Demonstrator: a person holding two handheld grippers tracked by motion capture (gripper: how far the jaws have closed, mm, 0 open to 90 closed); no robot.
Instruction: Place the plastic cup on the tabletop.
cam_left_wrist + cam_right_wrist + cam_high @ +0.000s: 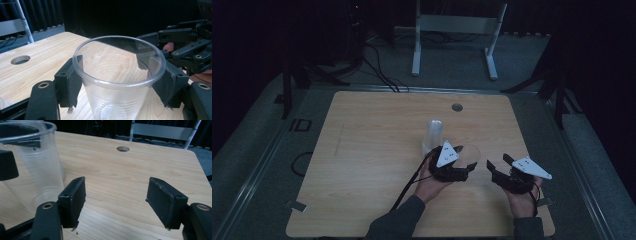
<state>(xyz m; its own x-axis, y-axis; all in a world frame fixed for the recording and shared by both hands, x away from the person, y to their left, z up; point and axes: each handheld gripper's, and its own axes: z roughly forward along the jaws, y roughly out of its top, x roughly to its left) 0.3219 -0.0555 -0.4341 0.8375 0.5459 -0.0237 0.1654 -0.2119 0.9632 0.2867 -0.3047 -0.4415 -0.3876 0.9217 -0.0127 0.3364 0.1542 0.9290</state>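
Wood-grain table (362, 165) takes up the middle of the high view, with a round hole (457, 107) near its far edge at upper centre. A person's forearms enter from the bottom of the frame, each hand carrying a black gripper. The left gripper (462, 162), just right of centre and low in the frame, is clamped on a clear plastic cup (470, 152). In the left gripper view the cup (117, 82) stands upright in the centre, its rim open upward, with one padded jaw pressed against each side of its wall just below the rim. Behind the left gripper in the high view, slightly up and left of it, a stack of clear cups (433, 134) stands upright on the table. The right gripper (498, 166) sits at lower right, close beside the left one but apart from it, with its jaws spread wide and nothing between them. In the right gripper view the bare tabletop shows between its two pads (74, 200), and the held cup (35, 170) appears at upper left, with the hole (123, 148) at upper centre. A white metal frame (455, 35) stands on the floor beyond the table, at the top of the high view.
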